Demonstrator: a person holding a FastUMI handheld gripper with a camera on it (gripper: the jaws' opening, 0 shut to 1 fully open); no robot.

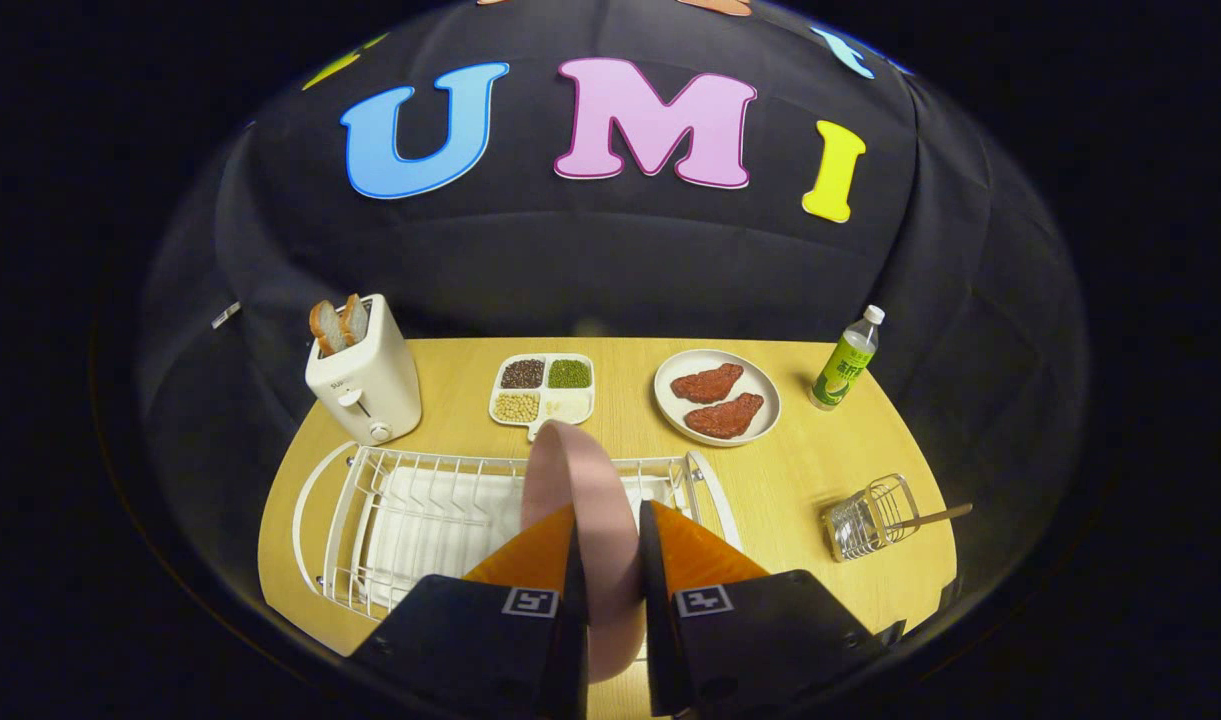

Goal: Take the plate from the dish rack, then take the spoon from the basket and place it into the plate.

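Note:
A pink plate (pixel 580 480) stands on edge between my two fingers, and my gripper (pixel 607 545) is shut on it. The plate rises over the white wire dish rack (pixel 410 510), which lies just ahead of the fingers; whether its lower rim still touches the rack is hidden. To the right of the fingers a small wire basket (pixel 868 518) lies on the wooden table (pixel 800 470), with the handle of a wooden spoon (pixel 935 517) sticking out of it to the right.
Beyond the rack stand a white toaster (pixel 365 385) with bread slices, a divided tray of beans (pixel 542 388), a white plate with two meat pieces (pixel 718 397) and a green bottle (pixel 846 362). The table's edge curves close behind the basket.

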